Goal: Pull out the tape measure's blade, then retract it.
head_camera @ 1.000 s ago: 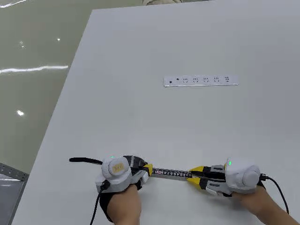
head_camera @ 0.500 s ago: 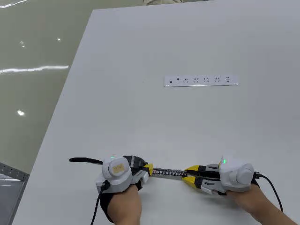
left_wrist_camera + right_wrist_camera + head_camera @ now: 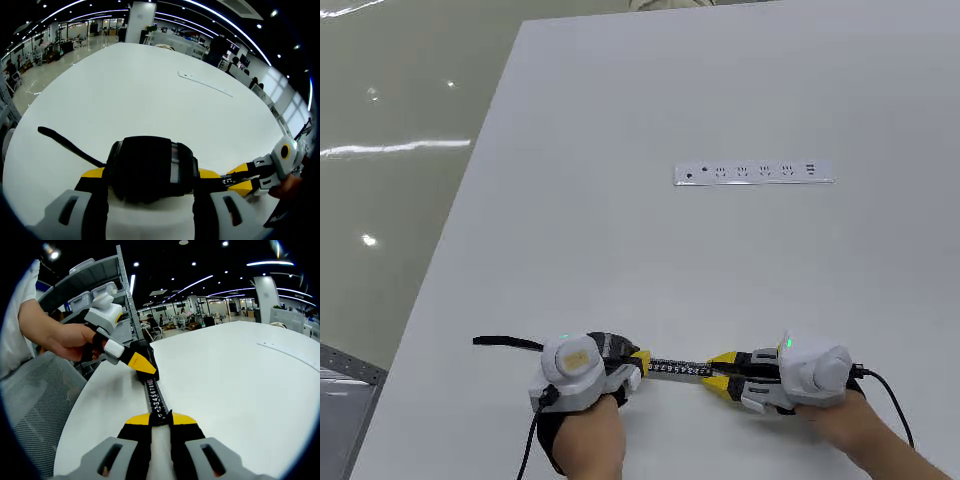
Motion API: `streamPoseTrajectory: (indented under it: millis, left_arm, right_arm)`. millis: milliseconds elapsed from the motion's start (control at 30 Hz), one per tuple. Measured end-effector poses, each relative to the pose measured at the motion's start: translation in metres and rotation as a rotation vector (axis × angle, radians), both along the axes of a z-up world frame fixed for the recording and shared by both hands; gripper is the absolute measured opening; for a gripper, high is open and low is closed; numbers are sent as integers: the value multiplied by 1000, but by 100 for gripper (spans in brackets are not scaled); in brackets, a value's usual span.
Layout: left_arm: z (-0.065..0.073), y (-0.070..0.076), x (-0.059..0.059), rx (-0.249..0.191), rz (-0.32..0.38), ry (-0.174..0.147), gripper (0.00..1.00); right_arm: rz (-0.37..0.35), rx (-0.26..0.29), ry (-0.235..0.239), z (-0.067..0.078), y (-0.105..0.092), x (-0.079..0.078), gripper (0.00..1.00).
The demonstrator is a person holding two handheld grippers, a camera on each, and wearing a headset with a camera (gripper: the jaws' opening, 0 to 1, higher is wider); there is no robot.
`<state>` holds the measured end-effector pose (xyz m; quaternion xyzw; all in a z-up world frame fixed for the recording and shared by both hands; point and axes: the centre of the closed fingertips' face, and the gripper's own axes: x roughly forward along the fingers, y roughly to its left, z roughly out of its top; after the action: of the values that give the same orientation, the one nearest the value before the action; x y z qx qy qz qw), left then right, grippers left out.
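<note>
A black tape measure case [image 3: 150, 167] sits clamped between the yellow-tipped fingers of my left gripper [image 3: 638, 362], low on the white table [image 3: 700, 260]. Its black wrist strap [image 3: 505, 342] trails off to the left. A short length of blade [image 3: 678, 368] with printed numbers runs from the case to my right gripper [image 3: 712, 373], which is shut on the blade's end. In the right gripper view the blade [image 3: 154, 399] leads straight from the shut jaws toward the case [image 3: 145, 357] held by the left gripper [image 3: 142, 363].
A white power strip [image 3: 753, 173] lies flat toward the far middle of the table. The table's left edge [image 3: 450, 225] drops to a glossy floor. A black cable [image 3: 890, 395] trails from the right gripper.
My right gripper has moved left toward the case with the blade end in it, so less blade is out. The left gripper and the case have stayed put.
</note>
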<state>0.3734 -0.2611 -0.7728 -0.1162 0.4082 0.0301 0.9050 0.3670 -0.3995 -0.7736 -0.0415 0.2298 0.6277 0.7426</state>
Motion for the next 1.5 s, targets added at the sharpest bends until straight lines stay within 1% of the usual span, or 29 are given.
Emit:
streamPoseTrajectory:
  millis: [167,300,667,967,1500]
  left_arm:
    - [1,0,0,-2,1,1,67]
    - [0,-1,0,-4,-1,3,67]
    - [1,-1,0,-6,2,2,67]
    - [1,-1,0,-7,-1,2,67]
    - [1,-1,0,-11,6,2,67]
  right_arm:
    - [2,3,2,0,3,0,12]
    - [-8,12,13,-1,7,1,12]
    - [-10,19,17,-1,17,1,12]
    - [0,25,14,0,35,1,12]
    - [15,29,15,-1,51,2,12]
